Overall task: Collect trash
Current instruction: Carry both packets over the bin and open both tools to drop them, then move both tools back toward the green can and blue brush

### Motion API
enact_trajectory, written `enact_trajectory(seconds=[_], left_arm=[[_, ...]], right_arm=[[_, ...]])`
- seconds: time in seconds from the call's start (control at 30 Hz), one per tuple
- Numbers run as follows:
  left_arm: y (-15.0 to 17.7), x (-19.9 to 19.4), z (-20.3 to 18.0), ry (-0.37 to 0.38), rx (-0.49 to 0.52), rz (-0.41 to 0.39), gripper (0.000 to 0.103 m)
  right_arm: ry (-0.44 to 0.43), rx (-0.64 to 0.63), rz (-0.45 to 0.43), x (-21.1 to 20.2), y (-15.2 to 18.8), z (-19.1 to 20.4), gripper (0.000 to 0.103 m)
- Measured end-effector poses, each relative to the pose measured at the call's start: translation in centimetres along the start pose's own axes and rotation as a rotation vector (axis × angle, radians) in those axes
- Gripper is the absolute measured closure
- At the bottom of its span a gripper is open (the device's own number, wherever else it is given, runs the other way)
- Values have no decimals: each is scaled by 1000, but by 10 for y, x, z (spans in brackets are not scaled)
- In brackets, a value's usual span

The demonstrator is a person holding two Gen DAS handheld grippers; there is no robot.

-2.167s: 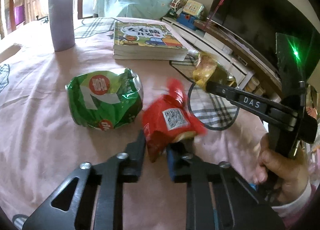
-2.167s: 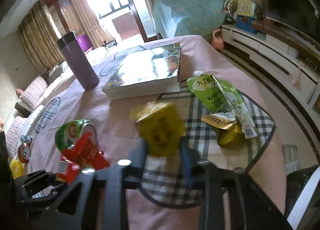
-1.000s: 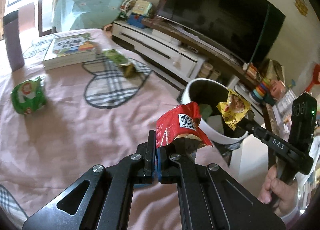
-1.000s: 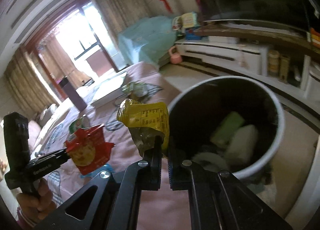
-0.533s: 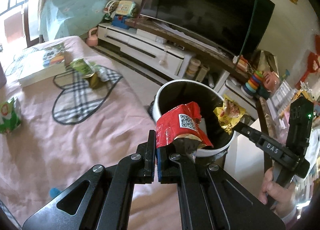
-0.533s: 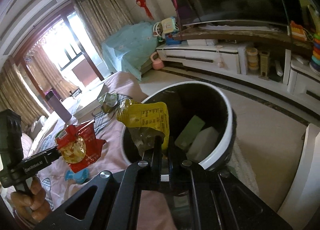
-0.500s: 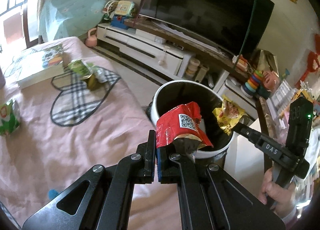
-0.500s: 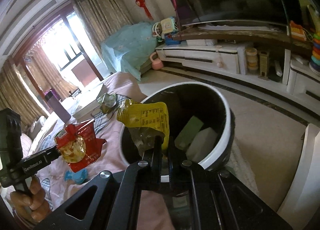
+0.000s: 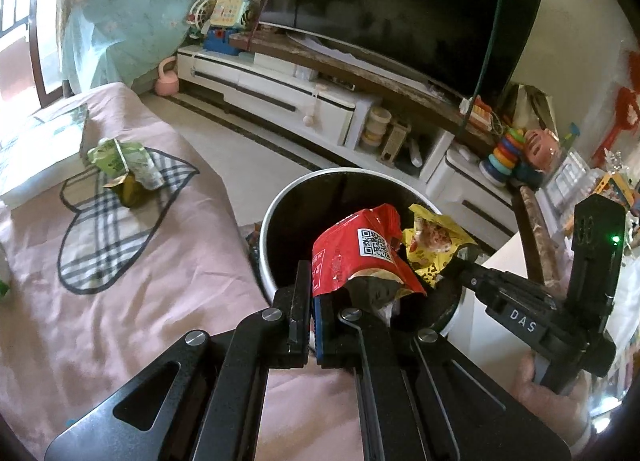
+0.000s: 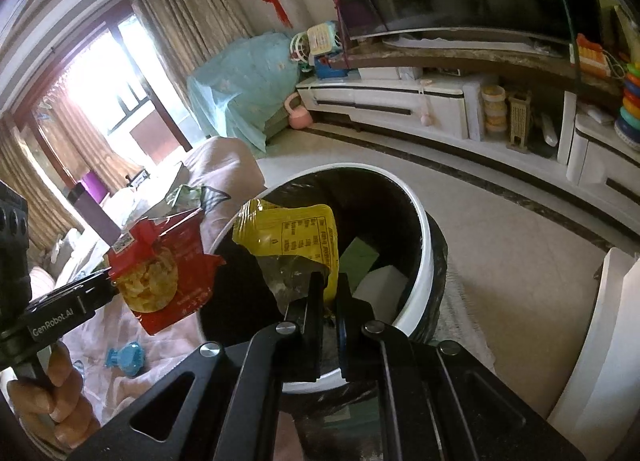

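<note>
My left gripper (image 9: 312, 293) is shut on a red snack wrapper (image 9: 360, 257) and holds it over the near rim of the round white trash bin (image 9: 268, 221) with a black liner. My right gripper (image 10: 329, 293) is shut on a yellow snack wrapper (image 10: 292, 229) and holds it above the bin's (image 10: 420, 281) opening. The red wrapper (image 10: 164, 269) also shows at the left in the right wrist view, and the yellow wrapper (image 9: 436, 245) beside the red one in the left wrist view. Green and white trash (image 10: 372, 265) lies inside the bin.
A green pouch and a crumpled wrapper (image 9: 124, 169) lie on the pink tablecloth (image 9: 140, 301) by a book (image 9: 36, 149). A blue clip (image 10: 124, 357) lies on the cloth. A white TV cabinet (image 9: 280, 93) and TV stand beyond the bin. A white panel (image 10: 600, 341) stands to the right.
Both grippers have moved from the table to the bin with their wrappers. In the last half second both wrappers came closer together over the bin's opening.
</note>
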State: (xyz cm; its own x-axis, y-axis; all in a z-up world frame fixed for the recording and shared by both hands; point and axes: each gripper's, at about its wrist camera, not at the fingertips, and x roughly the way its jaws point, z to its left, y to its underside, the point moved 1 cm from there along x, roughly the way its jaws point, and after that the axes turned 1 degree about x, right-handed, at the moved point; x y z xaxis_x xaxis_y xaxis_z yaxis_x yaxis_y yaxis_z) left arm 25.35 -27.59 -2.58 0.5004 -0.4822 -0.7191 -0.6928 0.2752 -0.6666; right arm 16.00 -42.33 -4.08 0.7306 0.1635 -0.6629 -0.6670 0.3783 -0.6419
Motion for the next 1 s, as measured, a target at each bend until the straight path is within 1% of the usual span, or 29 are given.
enact_trajectory(seconds=[0.07,0.13,0.23,0.27,0.3,0.33,0.37,0.4,0.43,0.47,0.5,0.53,0.57,0.6,0.63,0.7,0.8,0.9,1.0], left_arm=[[-3,7,-2,7,0,13,102],[-4,15,-4,1,5,34,100],[-2,21,-5,8,6,56,95],[-1,20,-4,4,8,55,87],[0,20,-2,-2,7,54,76],[1,18,-1,-4,3,51,72],[2,17,1,-5,-1,46,70],[4,15,4,-8,-6,46,70],[6,13,6,-9,-10,48,69],[8,11,9,-10,-19,50,64],[10,9,12,-12,-25,49,57],[14,5,16,-17,-33,45,55],[17,2,19,-22,-38,41,52],[21,-2,23,-26,-43,39,50],[25,-6,27,-31,-50,37,48],[34,-18,37,-41,-65,23,42],[43,-32,52,-71,-93,3,37],[56,-48,74,-79,-144,-14,33],[67,-61,92,-108,-177,-24,33]], right_arm=[[11,-10,13,4,-3,-1,97],[19,-16,23,7,-4,-2,93],[36,-27,40,10,-6,-2,91],[39,-28,40,9,-6,-2,90],[38,-26,38,9,-7,-2,85],[38,-23,34,8,-7,-2,77],[35,-21,31,6,-7,-3,73],[34,-19,26,4,-7,-2,70],[28,-16,22,3,-7,-2,69],[20,-11,17,1,-6,-2,68],[9,-6,9,-2,-5,-1,60],[2,-4,1,-4,-5,0,47],[-8,-2,-8,-6,-4,2,38],[-23,1,-17,-9,-3,4,22],[-43,4,-27,-11,-1,7,14],[-69,0,-35,-15,3,16,11],[-105,-15,-30,-18,10,31,7],[-142,-27,-22,-19,20,47,5],[-181,-43,-4,-16,31,65,4]])
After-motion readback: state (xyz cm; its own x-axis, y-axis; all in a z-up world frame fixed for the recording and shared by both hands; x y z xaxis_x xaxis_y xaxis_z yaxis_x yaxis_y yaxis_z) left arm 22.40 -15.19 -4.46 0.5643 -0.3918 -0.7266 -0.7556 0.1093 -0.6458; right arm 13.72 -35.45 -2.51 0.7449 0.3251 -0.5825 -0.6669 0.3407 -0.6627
